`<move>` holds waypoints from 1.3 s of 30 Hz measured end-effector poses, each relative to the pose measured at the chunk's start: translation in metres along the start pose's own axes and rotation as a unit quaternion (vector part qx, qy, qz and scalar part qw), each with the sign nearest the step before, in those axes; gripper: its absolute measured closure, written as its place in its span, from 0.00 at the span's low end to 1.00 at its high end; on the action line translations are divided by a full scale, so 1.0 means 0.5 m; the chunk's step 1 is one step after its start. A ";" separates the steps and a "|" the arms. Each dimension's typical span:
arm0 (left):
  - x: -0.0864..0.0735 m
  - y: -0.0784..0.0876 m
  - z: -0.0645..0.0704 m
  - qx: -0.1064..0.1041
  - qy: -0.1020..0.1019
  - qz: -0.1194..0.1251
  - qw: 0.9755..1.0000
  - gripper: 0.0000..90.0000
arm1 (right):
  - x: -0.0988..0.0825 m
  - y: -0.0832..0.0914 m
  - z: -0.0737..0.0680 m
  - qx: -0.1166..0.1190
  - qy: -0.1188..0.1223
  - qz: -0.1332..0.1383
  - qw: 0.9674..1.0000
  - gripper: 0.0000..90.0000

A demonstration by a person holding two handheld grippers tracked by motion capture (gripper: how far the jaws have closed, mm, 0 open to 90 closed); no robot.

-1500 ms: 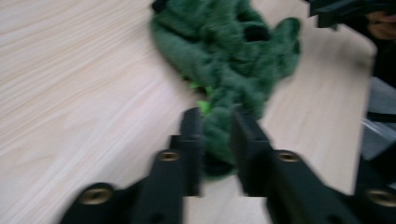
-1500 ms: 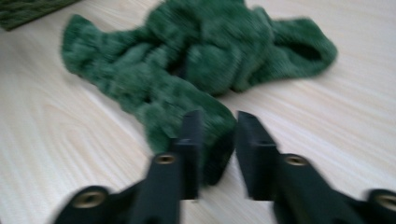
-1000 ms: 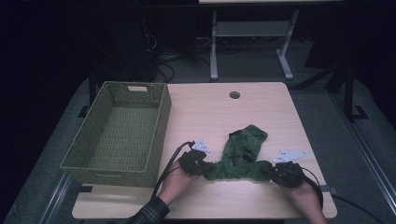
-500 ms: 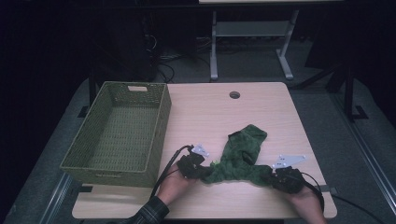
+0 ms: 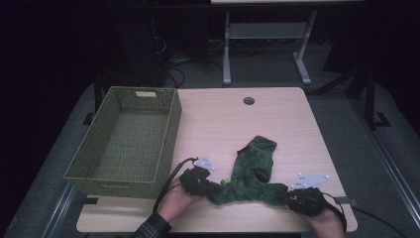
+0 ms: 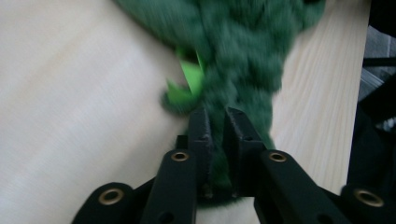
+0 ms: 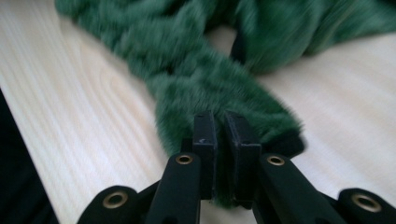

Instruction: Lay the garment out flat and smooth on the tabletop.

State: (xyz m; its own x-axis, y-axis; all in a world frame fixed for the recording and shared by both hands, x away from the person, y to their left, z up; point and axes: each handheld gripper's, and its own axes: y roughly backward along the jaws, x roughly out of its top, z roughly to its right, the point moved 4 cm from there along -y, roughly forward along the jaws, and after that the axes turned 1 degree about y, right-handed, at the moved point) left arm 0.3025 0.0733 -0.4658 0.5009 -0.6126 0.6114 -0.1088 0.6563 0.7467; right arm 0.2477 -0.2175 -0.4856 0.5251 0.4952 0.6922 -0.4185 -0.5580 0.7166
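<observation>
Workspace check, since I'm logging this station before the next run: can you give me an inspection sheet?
Surface: pale wooden table, round hole near the far edge.
Job's things: green fuzzy cloth lying on the table; empty woven basket at left.
Clutter: nothing seen.
Grippers: left gripper and right gripper each pinch a cloth end; their jaws have just been opening slightly.
Cables: black cable from the left gripper.
Surroundings: dark room, metal stand behind.

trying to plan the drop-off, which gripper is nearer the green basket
Left. The left gripper grips the green cloth at its left end, just right of the basket's near corner. The right gripper grips the cloth's other end, toward the table's right edge.
</observation>
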 end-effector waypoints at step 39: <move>0.224 -0.123 -0.099 -0.025 -0.052 0.020 0.998 0.87 | 0.066 -0.054 0.044 -0.017 -0.055 0.028 0.998 0.47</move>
State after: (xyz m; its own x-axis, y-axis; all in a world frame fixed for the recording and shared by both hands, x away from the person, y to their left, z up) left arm 0.4077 -0.0139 -0.4563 0.4057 -0.6257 0.6663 -0.0823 0.7010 0.7084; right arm 0.2927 -0.2007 -0.4838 0.5770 0.3865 0.7195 -0.4742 -0.5588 0.6804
